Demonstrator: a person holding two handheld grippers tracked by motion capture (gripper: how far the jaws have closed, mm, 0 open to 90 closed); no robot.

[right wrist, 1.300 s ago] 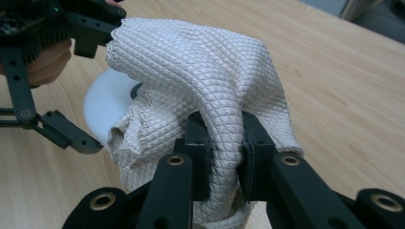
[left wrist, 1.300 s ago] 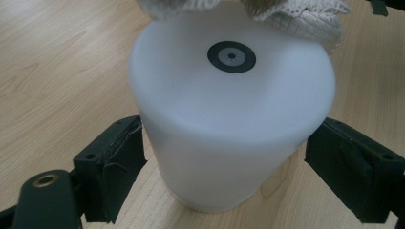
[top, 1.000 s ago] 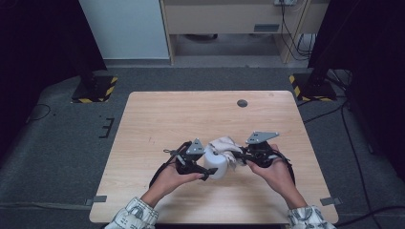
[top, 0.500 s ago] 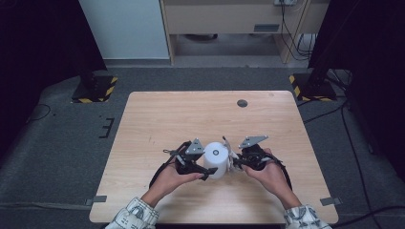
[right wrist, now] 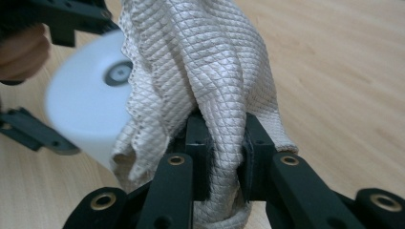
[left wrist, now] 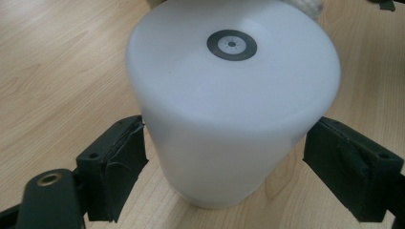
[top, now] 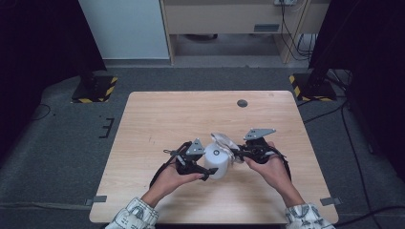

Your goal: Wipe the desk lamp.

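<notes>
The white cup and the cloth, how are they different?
The white cup is smooth and stiff, upside down on the table; the cloth is beige, quilted and crumpled. The left gripper grips the cup; the right gripper pinches the cloth. Both are pale and held.

wooden table [top: 157,119] bearing a small dark disc [top: 242,103] near its far edge.
</notes>
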